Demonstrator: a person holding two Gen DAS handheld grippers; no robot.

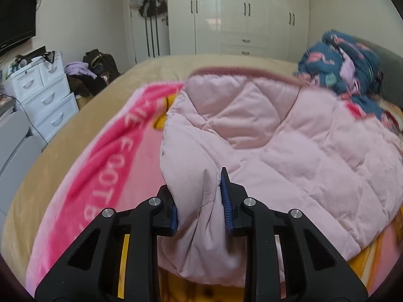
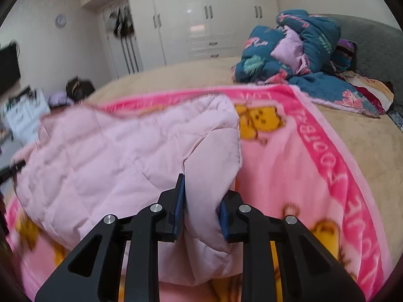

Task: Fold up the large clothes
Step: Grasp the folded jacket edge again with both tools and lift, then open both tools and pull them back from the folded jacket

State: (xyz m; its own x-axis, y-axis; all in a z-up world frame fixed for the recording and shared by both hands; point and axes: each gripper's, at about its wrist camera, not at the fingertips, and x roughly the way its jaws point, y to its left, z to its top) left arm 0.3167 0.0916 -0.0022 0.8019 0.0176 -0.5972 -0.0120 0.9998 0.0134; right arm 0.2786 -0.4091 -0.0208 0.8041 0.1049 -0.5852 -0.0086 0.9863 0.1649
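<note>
A pale pink quilted jacket lies spread on a bright pink cartoon blanket on the bed. My left gripper is shut on a bunched fold at the jacket's near left edge, and the cloth hides its left fingertip. In the right wrist view the same jacket stretches off to the left. My right gripper is shut on a fold at the jacket's near right edge, and padded fabric bulges between the blue pads. The pink blanket shows to the right of that grip.
The blanket sits on a tan bedspread. A heap of blue patterned bedding lies against the grey headboard. White drawers, bags on the floor and a white wardrobe stand beyond the bed.
</note>
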